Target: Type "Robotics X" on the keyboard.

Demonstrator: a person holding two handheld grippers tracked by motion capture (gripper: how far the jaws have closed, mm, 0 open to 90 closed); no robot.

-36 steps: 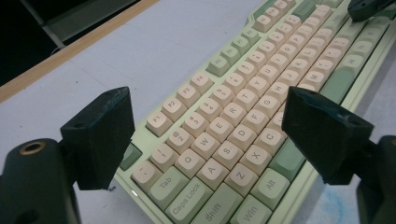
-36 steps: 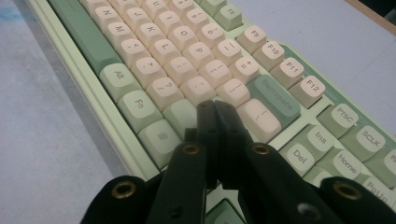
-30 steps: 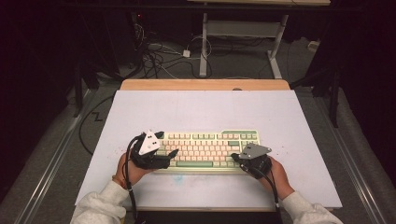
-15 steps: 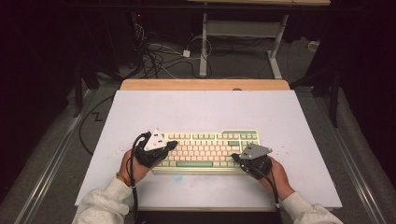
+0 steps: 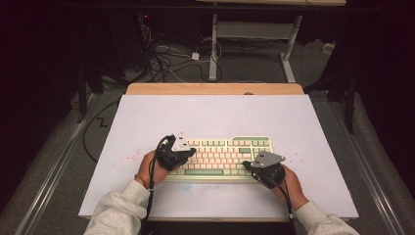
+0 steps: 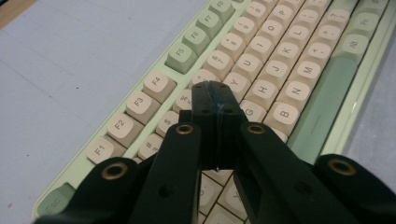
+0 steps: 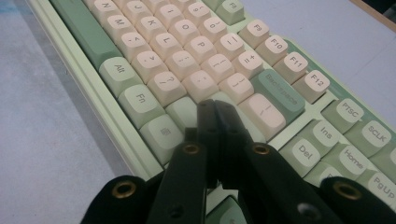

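A: Keyboard (image 5: 222, 157) is seen lying low in the centre of the high view, on the white table (image 5: 215, 115).

B: Left gripper (image 6: 215, 95) is pressed shut, empty, over the middle letter keys (image 6: 252, 72); right gripper (image 7: 215, 109) likewise, by Enter.

A: With tips that broad, two neighbouring keys could be struck together.

The table (image 5: 215, 117) is evenly lit from above while the far room is dark; near black jaws blur in both gripper views.
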